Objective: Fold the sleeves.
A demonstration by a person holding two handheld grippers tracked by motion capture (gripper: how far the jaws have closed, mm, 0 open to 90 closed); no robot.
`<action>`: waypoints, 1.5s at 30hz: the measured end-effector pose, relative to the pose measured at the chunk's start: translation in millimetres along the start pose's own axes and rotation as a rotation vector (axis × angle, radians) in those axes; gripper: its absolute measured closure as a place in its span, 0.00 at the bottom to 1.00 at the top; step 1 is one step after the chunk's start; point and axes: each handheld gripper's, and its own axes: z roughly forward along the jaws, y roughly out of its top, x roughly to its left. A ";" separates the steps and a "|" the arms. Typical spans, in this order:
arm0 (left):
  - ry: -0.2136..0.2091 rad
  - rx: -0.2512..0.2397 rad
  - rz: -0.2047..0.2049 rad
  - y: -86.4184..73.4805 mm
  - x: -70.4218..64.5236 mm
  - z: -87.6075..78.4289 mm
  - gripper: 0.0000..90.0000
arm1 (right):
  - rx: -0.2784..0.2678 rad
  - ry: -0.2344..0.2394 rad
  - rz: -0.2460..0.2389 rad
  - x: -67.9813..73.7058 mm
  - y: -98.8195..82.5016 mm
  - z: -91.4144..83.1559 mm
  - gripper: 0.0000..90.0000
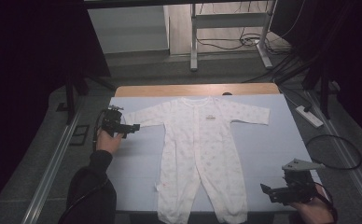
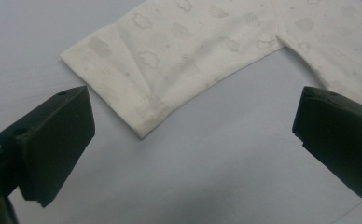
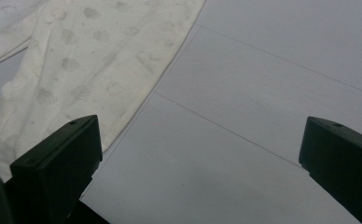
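From above, a white romper (image 1: 200,154) lies flat on the pale surface (image 1: 268,149), long axis toward the person, the left claw (image 1: 131,128) just off its sleeve cuff and the right claw (image 1: 268,190) farther, beside a leg. The left gripper view has wide, empty jaws with the cuff (image 2: 142,116) just ahead. In the right gripper view, jaws gape empty, with the leg (image 3: 90,65) ahead to the left.

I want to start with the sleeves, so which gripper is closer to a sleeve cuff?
Left. The left gripper sits open just short of the sleeve cuff; the right gripper is down by the romper's leg.
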 end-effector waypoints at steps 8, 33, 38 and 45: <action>0.005 0.002 -0.002 5.5 5.2 4.9 0.00 | 0.000 0.000 0.000 0.2 0.0 0.0 0.00; 0.034 0.015 -0.036 22.5 25.7 21.5 0.00 | 0.001 -0.001 0.001 0.0 0.1 0.2 0.00; 0.041 0.014 -0.042 24.5 29.5 23.6 0.00 | 0.002 -0.001 0.000 -0.1 0.1 0.3 0.00; 0.072 0.017 -0.035 28.3 34.5 26.9 0.00 | 0.003 -0.001 0.002 -0.2 0.2 0.5 0.00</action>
